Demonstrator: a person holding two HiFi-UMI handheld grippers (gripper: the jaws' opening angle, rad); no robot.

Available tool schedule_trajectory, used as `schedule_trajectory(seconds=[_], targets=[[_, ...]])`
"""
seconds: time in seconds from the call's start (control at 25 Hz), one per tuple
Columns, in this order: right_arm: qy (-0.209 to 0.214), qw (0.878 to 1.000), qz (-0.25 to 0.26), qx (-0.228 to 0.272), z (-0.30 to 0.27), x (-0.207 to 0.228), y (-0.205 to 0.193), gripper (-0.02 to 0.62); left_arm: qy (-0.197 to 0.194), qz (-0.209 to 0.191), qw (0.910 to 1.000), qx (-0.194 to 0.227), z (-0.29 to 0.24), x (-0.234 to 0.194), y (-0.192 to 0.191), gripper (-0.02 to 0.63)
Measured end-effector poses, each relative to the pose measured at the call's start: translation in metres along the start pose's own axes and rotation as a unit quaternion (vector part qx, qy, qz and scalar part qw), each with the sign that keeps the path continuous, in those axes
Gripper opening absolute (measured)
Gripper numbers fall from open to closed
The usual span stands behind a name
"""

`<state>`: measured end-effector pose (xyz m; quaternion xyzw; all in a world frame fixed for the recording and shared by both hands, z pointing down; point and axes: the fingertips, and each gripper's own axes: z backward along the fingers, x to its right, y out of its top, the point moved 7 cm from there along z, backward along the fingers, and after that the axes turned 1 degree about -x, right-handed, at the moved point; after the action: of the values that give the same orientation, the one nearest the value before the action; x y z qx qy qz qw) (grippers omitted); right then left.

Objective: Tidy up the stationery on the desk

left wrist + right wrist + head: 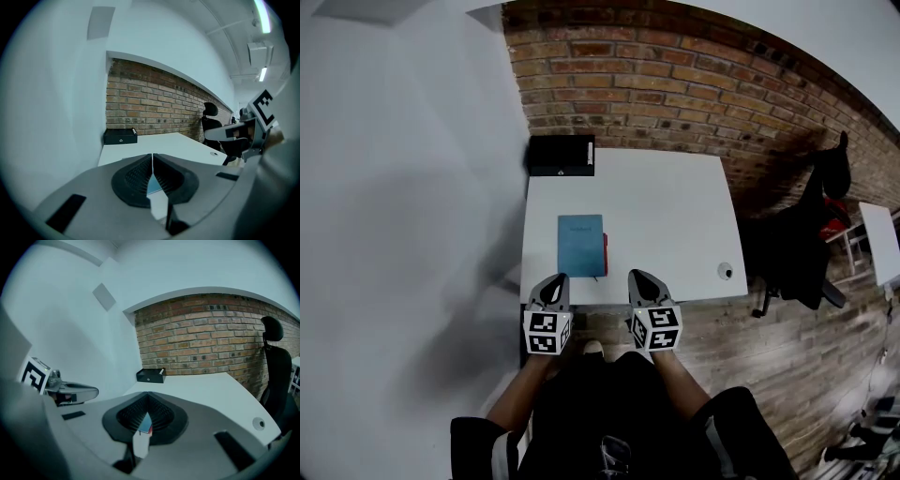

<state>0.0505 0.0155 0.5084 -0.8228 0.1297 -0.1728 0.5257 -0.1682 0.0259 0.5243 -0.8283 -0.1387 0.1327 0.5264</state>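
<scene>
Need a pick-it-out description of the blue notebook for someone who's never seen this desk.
Find the white desk pushed against the brick wall. Near its front edge, left of centre, lies the blue notebook. It is the only blue thing there, with a thin red item along its right edge; the black box sits at the back left corner.

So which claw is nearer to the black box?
Left. The left claw is almost in line with the black box; the right claw stands farther to the right.

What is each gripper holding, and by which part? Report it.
Nothing is held. The left gripper and the right gripper both have jaws shut on nothing; the blue rectangular notebook lies free on the white desk.
</scene>
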Motion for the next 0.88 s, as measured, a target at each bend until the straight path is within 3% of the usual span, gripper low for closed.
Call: schedule_trajectory(seconds=[0.88], targets=[[0.005, 1.0, -0.001, -0.006, 0.039, -0.007, -0.013, 0.021, 0.011, 0.005, 0.9999, -0.007, 0.034, 0.026, -0.013, 0.02]])
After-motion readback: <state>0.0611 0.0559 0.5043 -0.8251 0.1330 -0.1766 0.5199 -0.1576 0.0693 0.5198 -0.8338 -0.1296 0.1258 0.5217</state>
